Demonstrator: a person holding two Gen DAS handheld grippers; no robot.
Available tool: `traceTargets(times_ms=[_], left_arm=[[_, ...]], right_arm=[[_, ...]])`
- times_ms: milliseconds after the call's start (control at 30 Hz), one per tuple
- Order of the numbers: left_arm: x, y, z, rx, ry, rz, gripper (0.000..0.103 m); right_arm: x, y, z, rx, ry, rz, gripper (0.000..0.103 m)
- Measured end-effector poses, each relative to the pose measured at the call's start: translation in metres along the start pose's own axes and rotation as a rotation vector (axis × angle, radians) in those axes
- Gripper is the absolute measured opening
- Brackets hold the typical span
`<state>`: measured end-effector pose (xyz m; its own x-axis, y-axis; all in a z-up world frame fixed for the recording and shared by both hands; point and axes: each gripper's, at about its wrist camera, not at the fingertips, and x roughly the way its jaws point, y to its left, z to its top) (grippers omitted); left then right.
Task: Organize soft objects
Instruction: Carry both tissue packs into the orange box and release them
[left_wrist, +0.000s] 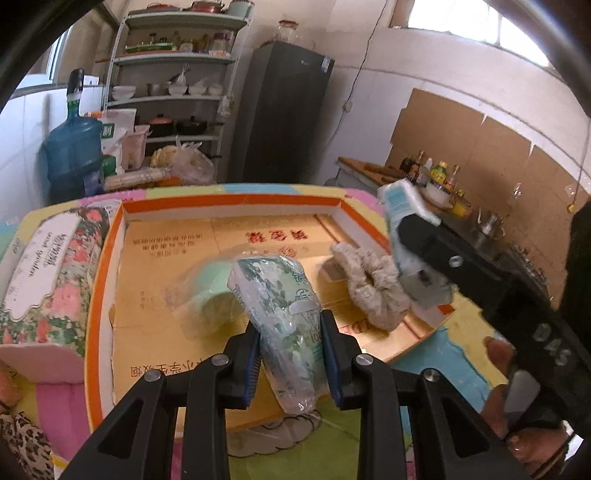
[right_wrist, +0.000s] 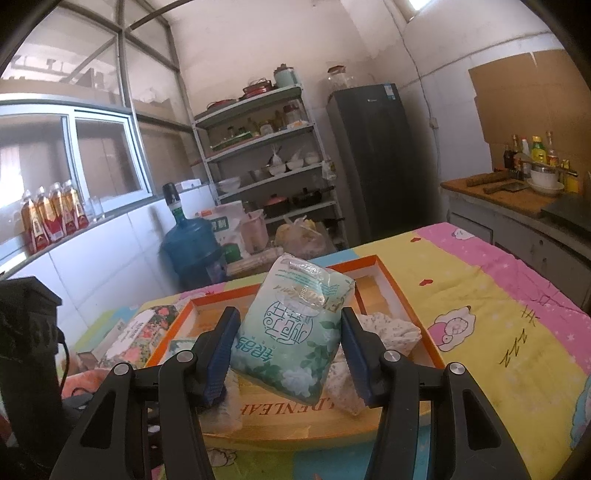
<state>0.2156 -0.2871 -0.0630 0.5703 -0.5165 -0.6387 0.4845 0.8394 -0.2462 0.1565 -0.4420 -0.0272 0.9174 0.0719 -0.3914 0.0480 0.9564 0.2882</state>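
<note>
The left gripper pinches a tissue pack printed with green leaves, its blue-padded fingers pressed against both sides of the pack, which sticks out ahead of it and tilts over the near edge of an orange-rimmed cardboard tray. Just beyond the pack, inside the tray, lies a pale green soft item in clear wrap, and ahead to the right rests a fluffy beige scrunchie. To the left of the left gripper, outside the tray rim, sits a floral tissue box. The right gripper holds a second, pale green tissue pack, clamped between its fingers and lifted above the tray, with the scrunchie just behind and to the right of it. In the left wrist view this gripper hangs to the right over the tray with its pack pointing up. The tray lies on a desk covered by a colourful cartoon cloth.
</note>
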Motion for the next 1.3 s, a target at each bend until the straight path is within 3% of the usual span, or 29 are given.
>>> traceTargets(times_ms=[133, 400, 767, 833, 933, 1000, 1067, 1300], left_arm=[[0.014, 0.01, 0.003, -0.037, 0.036, 0.01, 0.03], [0.01, 0.034, 0.012, -0.097, 0.001, 0.06, 0.03], [-0.011, 0.046, 0.011, -0.197, -0.04, -0.025, 0.034], [-0.02, 0.05, 0.008, -0.219, -0.045, -0.029, 0.038], [-0.032, 0.052, 0.009, -0.209, -0.069, -0.004, 0.053], [-0.041, 0.051, 0.009, -0.194, -0.088, 0.015, 0.068], [-0.052, 0.048, 0.009, -0.176, -0.11, 0.017, 0.074], [-0.089, 0.041, 0.004, -0.102, -0.198, 0.047, 0.077]], right_arm=[[0.009, -0.001, 0.0, -0.004, 0.022, 0.007, 0.057], [0.03, 0.007, -0.001, -0.04, 0.097, 0.028, 0.057], [0.046, -0.01, -0.002, 0.045, 0.153, 0.093, 0.06], [0.051, -0.012, -0.002, 0.055, 0.184, 0.081, 0.06], [0.052, -0.011, -0.003, 0.054, 0.196, 0.082, 0.062], [0.05, -0.009, -0.003, 0.048, 0.187, 0.075, 0.073], [0.049, -0.007, -0.003, 0.044, 0.185, 0.063, 0.076], [0.032, 0.007, -0.005, 0.043, 0.146, 0.02, 0.076]])
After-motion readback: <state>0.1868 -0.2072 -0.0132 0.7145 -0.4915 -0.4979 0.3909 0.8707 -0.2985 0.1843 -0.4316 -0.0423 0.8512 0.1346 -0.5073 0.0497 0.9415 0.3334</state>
